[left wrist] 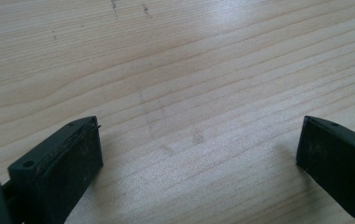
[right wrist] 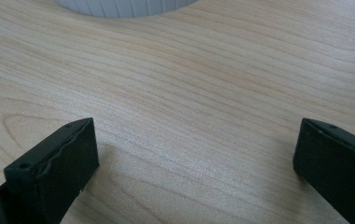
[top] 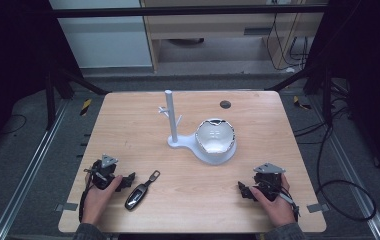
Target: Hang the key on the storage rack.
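We see two black grippers, the left gripper (top: pixel 109 176) and the right gripper (top: pixel 262 186). Each has a grey three-cornered plate on top and a black cable. Their jaws are thick, flat black blocks with small screw holes. The sleeves (top: pixel 89 232) look grey.

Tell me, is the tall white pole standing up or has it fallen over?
Standing up. The tall white pole rises straight from its flat white base on the wooden table.

Tool (right wrist: pixel 194 154) jaws apart over wood table (right wrist: pixel 203 88); perhaps white base (right wrist: pixel 124 6)
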A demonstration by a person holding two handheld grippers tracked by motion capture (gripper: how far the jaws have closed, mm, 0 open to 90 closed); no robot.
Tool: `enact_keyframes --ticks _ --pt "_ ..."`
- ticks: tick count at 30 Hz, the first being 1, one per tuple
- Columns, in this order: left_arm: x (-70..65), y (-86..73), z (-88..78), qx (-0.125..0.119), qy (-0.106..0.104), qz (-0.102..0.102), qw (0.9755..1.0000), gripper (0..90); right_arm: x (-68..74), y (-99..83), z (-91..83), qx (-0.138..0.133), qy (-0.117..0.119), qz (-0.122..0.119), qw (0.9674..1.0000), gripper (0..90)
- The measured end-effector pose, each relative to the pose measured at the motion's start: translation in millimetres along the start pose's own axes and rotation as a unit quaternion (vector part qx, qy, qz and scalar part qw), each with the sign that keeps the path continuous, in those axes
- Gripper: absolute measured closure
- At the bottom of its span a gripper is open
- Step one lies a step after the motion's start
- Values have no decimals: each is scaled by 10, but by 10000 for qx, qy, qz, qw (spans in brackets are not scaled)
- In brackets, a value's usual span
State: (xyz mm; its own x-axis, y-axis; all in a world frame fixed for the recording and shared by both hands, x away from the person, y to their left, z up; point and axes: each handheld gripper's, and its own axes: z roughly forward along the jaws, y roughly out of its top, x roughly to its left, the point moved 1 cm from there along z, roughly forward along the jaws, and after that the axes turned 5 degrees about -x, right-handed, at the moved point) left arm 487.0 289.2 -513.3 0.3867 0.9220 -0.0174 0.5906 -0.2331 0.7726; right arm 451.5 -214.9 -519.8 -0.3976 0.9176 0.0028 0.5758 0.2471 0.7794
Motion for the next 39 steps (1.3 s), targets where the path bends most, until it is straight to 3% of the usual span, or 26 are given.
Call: enact_keyframes --ticks 1,3,5,7,12,15,16,17,18,22,23,26,29,39 --pt "0 0 0 0 0 0 10000 27 0 0 0 0 0 0 10000 5" --pt "-18 70 -52 303 -168 6 9994 52 -3 -1 2 -6 -10 -24 10000 5" --pt "-63 171 -118 565 -105 252 9980 65 -7 -3 5 -15 -15 -63 10000 5" --pt "-147 326 -241 854 -2 533 9949 62 2 0 -3 9 19 15 10000 5" --pt "-366 564 -491 1240 -190 781 9890 52 -4 -6 0 -14 7 -57 10000 5" --pt "-487 602 -564 1470 -387 964 9837 52 -2 -5 -2 -10 16 -40 10000 5" --pt "-547 598 -581 1613 -483 1024 9804 54 -2 -5 -2 -10 13 -43 10000 5" --pt "-631 585 -596 1777 -575 1164 9755 63 -2 -5 -2 -9 14 -41 10000 5" --pt "-683 571 -604 1827 -598 1233 9736 65 -2 -5 -2 -9 14 -39 10000 5" --pt "-806 544 -618 1848 -659 1347 9713 67 -3 -10 -5 -17 1 -69 10000 5" --pt "-858 530 -608 1898 -681 1404 9693 67 -1 -13 -9 -16 3 -68 10000 5" --pt "-881 519 -587 1940 -775 1338 9687 62 1 -14 -10 -15 8 -65 10000 5" --pt "-900 512 -553 2068 -695 1450 9651 61 -1 -15 -10 -15 10 -78 10000 5" --pt "-952 473 -410 2335 -768 1588 9562 65 -2 -14 -10 -17 11 -80 10000 5"
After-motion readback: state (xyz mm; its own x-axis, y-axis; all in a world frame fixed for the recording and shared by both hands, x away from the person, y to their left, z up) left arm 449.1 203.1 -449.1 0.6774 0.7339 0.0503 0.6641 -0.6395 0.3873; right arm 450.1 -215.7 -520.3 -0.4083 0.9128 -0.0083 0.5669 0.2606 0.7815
